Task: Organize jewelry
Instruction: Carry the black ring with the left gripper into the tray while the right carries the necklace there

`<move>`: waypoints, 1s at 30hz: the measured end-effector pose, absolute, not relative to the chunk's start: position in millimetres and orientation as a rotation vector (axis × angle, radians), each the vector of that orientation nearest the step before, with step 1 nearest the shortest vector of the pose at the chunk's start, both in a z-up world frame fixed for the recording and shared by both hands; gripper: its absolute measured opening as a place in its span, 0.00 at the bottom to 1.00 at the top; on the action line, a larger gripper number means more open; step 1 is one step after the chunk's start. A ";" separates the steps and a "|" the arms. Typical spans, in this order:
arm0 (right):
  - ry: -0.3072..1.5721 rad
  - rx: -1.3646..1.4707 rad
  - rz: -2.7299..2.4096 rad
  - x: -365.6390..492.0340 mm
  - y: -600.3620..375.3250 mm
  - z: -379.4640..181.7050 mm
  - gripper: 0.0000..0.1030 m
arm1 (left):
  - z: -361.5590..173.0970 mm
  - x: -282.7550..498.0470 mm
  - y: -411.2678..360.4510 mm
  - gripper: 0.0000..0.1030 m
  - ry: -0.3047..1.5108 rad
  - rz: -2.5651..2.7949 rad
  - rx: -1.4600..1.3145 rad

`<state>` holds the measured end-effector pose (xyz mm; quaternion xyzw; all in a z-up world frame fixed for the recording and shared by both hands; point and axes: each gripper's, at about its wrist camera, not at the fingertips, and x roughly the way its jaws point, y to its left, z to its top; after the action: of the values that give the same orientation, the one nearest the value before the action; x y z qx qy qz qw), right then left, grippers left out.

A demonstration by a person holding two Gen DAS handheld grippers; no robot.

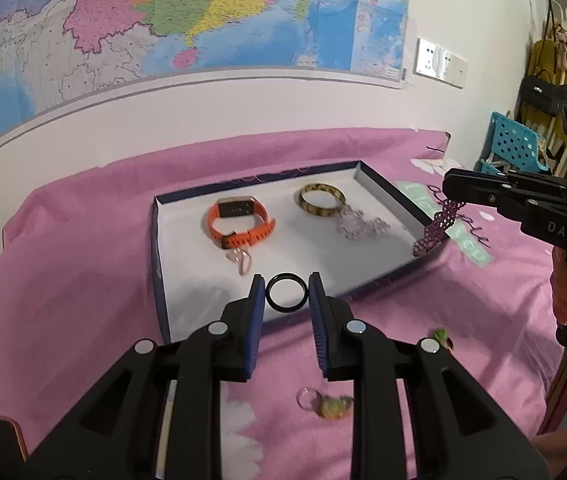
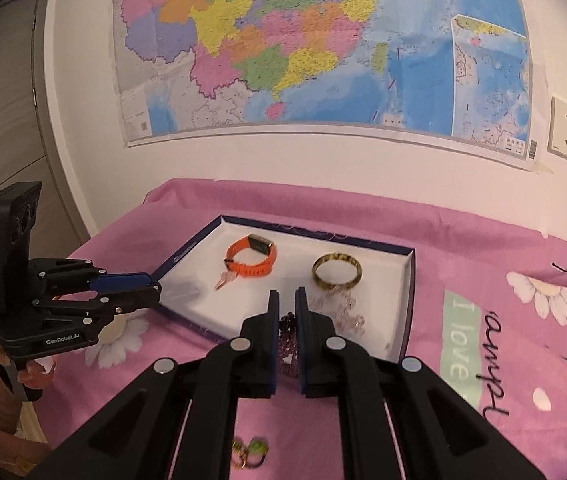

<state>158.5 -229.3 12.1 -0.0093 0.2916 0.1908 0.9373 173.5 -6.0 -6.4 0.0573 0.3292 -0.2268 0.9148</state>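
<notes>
A shallow white tray (image 1: pixel 187 276) with a dark blue rim lies on the pink cloth. In it are an orange watch (image 1: pixel 239 220), a tortoiseshell bangle (image 1: pixel 321 199), a clear bead bracelet (image 1: pixel 359 226) and a small pink charm (image 1: pixel 240 260). My left gripper (image 1: pixel 286 293) is shut on a black ring (image 1: pixel 286 293), held over the tray's near edge. My right gripper (image 2: pixel 287 312) is shut on a purple beaded bracelet (image 2: pixel 288 340), which hangs over the tray's right rim in the left wrist view (image 1: pixel 437 226).
Small rings with green ornaments (image 1: pixel 329 404) lie on the pink cloth (image 1: pixel 83 280) near me; they also show in the right wrist view (image 2: pixel 249 452). A map hangs on the wall behind. A blue basket (image 1: pixel 511 144) stands at the far right.
</notes>
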 end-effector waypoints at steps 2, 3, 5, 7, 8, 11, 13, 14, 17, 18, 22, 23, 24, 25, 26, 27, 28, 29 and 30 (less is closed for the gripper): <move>0.594 -0.016 0.389 164.6 -229.0 12.1 0.06 | -5.8 180.8 -7.2 0.22 0.674 -0.457 0.117; 0.593 -0.016 0.386 168.1 -228.6 12.2 0.06 | -5.5 183.6 -8.0 0.22 0.671 -0.452 0.119; 0.596 -0.015 0.387 173.5 -227.5 11.5 0.06 | -5.6 189.6 -9.5 0.22 0.669 -0.450 0.117; 0.598 -0.017 0.387 179.3 -225.3 10.1 0.06 | -5.4 195.2 -10.9 0.22 0.665 -0.443 0.121; 0.600 -0.017 0.386 182.9 -224.2 9.3 0.06 | -5.1 198.3 -11.6 0.22 0.665 -0.442 0.120; 0.607 -0.011 0.391 190.6 -223.1 7.1 0.06 | -5.2 204.6 -13.8 0.22 0.666 -0.437 0.123; 0.613 0.001 0.397 197.4 -222.8 5.2 0.06 | -6.0 208.2 -15.3 0.22 0.668 -0.435 0.127; 0.615 0.003 0.398 199.5 -222.4 4.5 0.06 | -6.9 210.1 -15.9 0.22 0.672 -0.436 0.125; 0.619 0.006 0.398 206.2 -220.4 2.8 0.06 | -10.1 216.4 -17.3 0.22 0.683 -0.431 0.122; 0.620 0.007 0.399 208.3 -219.7 2.4 0.06 | -11.0 217.7 -17.8 0.22 0.686 -0.429 0.122; 0.630 0.014 0.403 214.1 -218.4 -0.6 0.06 | -14.9 223.8 -19.0 0.22 0.701 -0.425 0.118; 0.632 0.013 0.402 215.3 -218.1 -1.6 0.06 | -16.0 225.4 -19.1 0.22 0.706 -0.423 0.115; 0.637 0.015 0.401 217.0 -218.2 -2.9 0.06 | -16.8 226.9 -19.0 0.22 0.710 -0.423 0.113; 0.640 0.018 0.401 218.2 -218.2 -4.1 0.06 | -17.5 228.6 -18.9 0.22 0.713 -0.422 0.112; 0.643 0.018 0.401 219.2 -218.5 -5.1 0.06 | -18.4 230.5 -19.2 0.22 0.715 -0.418 0.113; 0.646 0.018 0.398 220.4 -218.4 -6.4 0.06 | -19.1 231.9 -19.5 0.22 0.718 -0.416 0.113; 0.649 0.019 0.398 221.3 -218.6 -7.3 0.06 | -20.0 233.2 -19.7 0.22 0.721 -0.416 0.113; 0.651 0.020 0.399 222.3 -218.6 -8.0 0.06 | -20.9 234.0 -20.1 0.22 0.722 -0.414 0.115; 0.653 0.020 0.398 223.6 -218.7 -8.9 0.06 | -21.3 234.7 -20.6 0.22 0.724 -0.412 0.117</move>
<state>223.6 -218.7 -8.9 0.0099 0.3185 0.1941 0.9278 234.7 -20.6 -21.3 0.0566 0.3516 -0.2001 0.9128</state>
